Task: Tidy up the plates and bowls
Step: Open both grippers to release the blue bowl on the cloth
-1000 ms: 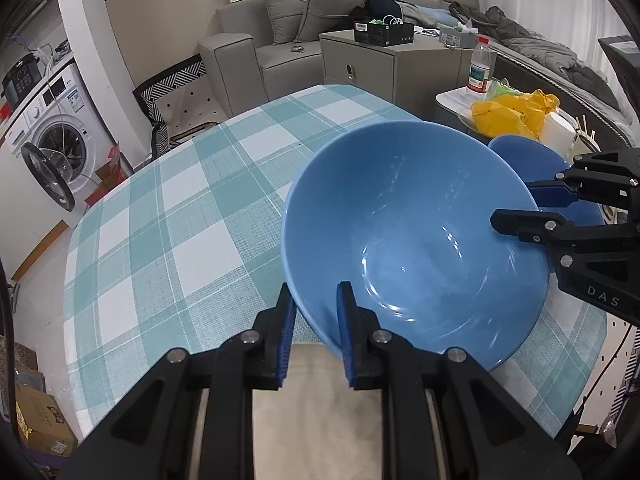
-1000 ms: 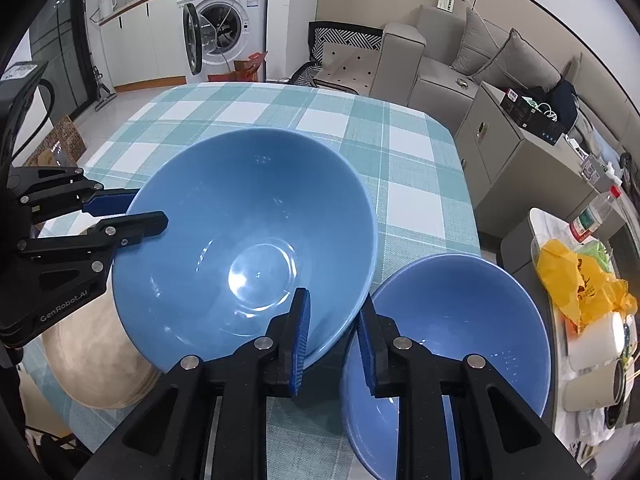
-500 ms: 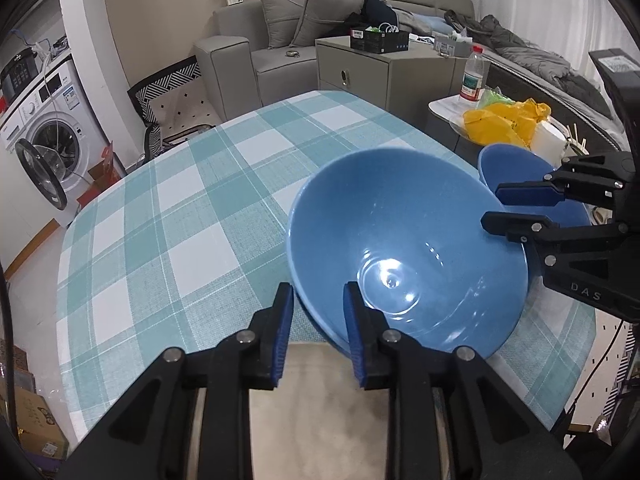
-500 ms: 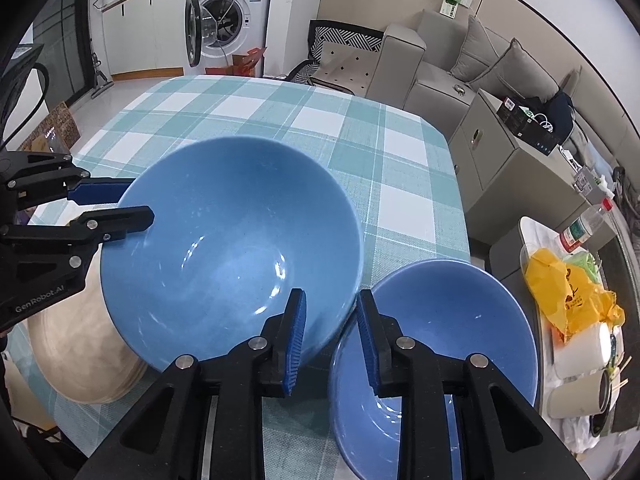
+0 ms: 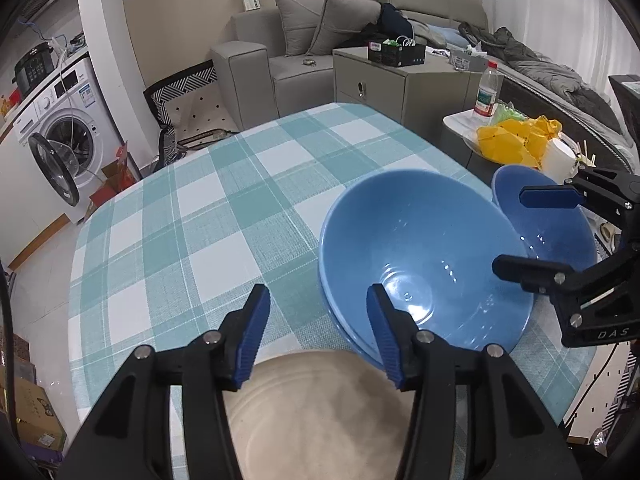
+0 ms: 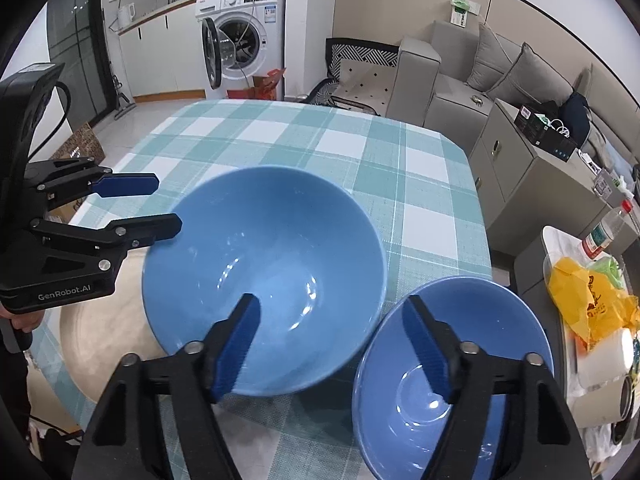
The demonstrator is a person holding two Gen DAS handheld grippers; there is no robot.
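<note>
Two blue bowls stand on the checked table: the large bowl [image 6: 264, 276] sits near the front edge, partly over the rim of a beige plate [image 6: 100, 340] that lies at the front left corner, and the small bowl [image 6: 452, 376] is just beside it toward the right edge. In the left wrist view a second rim shows under the large bowl, so it seems to be nested in another bowl, though this is not sure.

The step in hand looks like the release of the large bowl. The left gripper [image 5: 316, 334] has its jaws opening; the near rim of the bowl is between them, but the pads do not press on it. The right gripper [image 6: 332, 348] also has its jaws opening, wider, and they straddle the place where the two bowls nearly meet, holding nothing.

The next move probably calls for both grippers to draw back clear of the rims without pushing the large bowl. After that, the small bowl would need a grip on its rim and a lift, to set it inside the large one.
</note>
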